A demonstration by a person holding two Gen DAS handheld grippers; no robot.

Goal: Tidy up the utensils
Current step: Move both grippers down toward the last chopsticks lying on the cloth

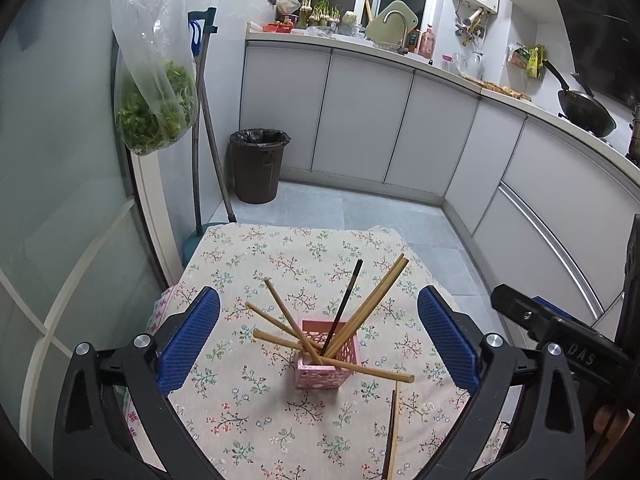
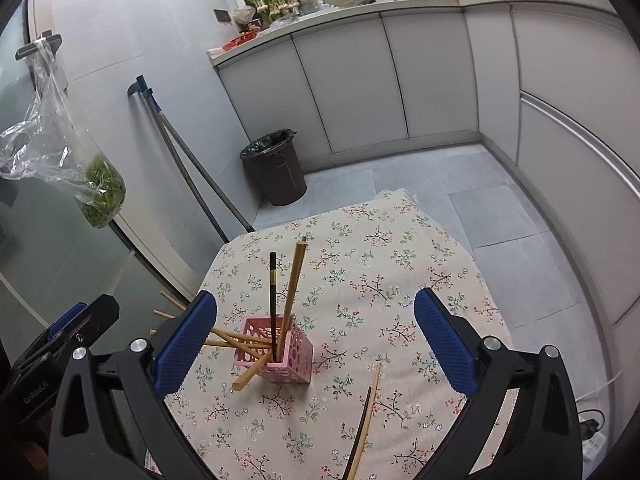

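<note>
One pink holder [image 1: 325,354]: six chopsticks [image 1: 379,294] in (one dark); two on tablecloth [image 1: 256,256]. Both jaws wide open, empty.

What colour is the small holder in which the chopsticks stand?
The holder is pink, with cut-out holes in its walls. It shows best in the right wrist view.

I see a matt floral cloth [image 1: 248,400] over the desk, a pierced pink plastic holder [image 1: 326,360], pale wooden chopsticks [image 1: 380,292], one glossy dark chopstick [image 1: 344,308], and ribbed blue rubbery fingers [image 1: 192,340].
</note>
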